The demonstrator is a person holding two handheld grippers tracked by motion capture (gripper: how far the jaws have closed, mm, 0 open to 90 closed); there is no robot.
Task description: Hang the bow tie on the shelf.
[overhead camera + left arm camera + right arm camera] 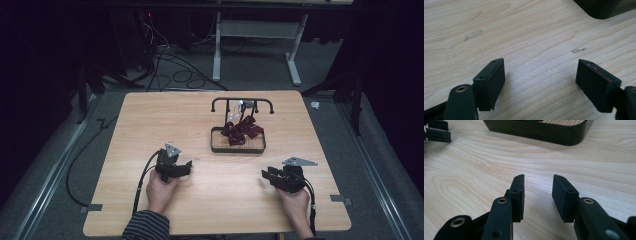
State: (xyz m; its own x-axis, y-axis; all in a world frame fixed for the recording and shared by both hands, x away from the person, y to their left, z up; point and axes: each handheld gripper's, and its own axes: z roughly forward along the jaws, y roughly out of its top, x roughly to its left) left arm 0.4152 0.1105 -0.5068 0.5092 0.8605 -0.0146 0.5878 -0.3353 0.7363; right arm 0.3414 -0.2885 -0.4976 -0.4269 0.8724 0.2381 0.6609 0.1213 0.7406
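Light wooden table, one black rectangular tray of several dark red pieces, left gripper jaws wide and empty, right gripper jaws narrowly parted, empty

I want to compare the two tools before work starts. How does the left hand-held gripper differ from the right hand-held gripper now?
The left hand-held gripper has its jaws spread wide, while the right hand-held gripper has its jaws open with a narrower gap. In the high view the left one lies at the table's left side, the right one at its right side. Both are black, hold nothing, and sit low over bare wood, nearer the person than the tray.
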